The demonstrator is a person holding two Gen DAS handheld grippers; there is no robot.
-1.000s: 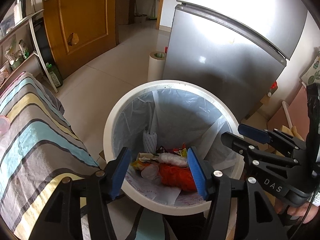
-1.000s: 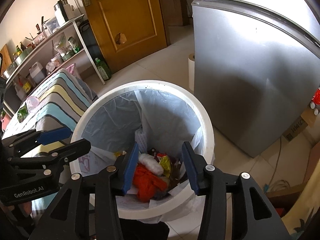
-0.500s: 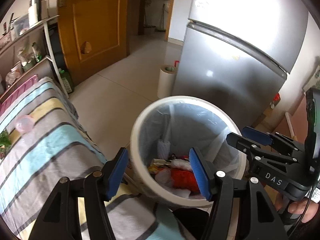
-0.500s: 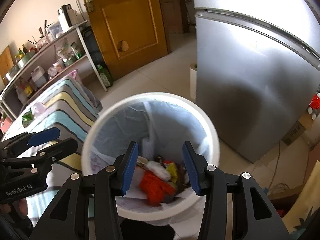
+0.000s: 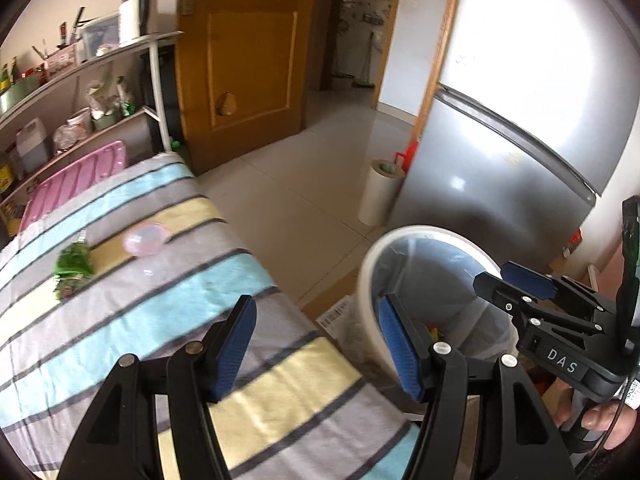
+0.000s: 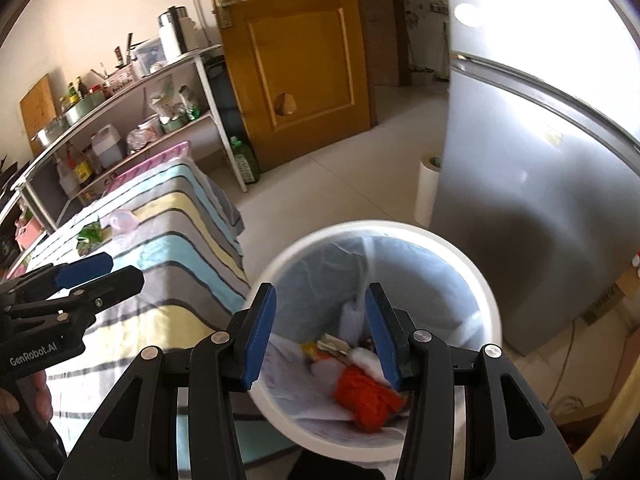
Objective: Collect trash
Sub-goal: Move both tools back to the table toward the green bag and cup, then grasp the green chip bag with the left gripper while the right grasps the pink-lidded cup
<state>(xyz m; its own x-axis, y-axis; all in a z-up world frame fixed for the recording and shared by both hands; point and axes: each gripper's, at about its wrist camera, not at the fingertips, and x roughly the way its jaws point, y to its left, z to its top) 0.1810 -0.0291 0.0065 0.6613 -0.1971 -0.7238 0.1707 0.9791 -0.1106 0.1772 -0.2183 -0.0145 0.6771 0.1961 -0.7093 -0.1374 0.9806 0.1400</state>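
Observation:
A white trash bin (image 6: pixel 490 320) lined with a pale bag stands on the floor beside the striped table; orange and white trash (image 6: pixel 364 396) lies in it. The bin (image 5: pixel 370 264) also shows at the right of the left wrist view. On the striped cloth (image 5: pixel 120 320) lie a green wrapper (image 5: pixel 74 266) and a pink round lid (image 5: pixel 144 239). My left gripper (image 5: pixel 316 344) is open and empty over the cloth's near corner. My right gripper (image 6: pixel 320 328) hangs open and empty over the bin's near rim.
A silver fridge (image 5: pixel 520 140) stands behind the bin, with a white paper roll (image 5: pixel 378 192) at its foot. A wooden door (image 5: pixel 240 60) and a cluttered metal shelf (image 6: pixel 120 120) lie at the back left. A pink tray (image 5: pixel 72 184) sits at the cloth's far end.
Both grippers rose and swung left from above the bin toward the striped table; the bin slid right in the left wrist view. Both stayed open and empty.

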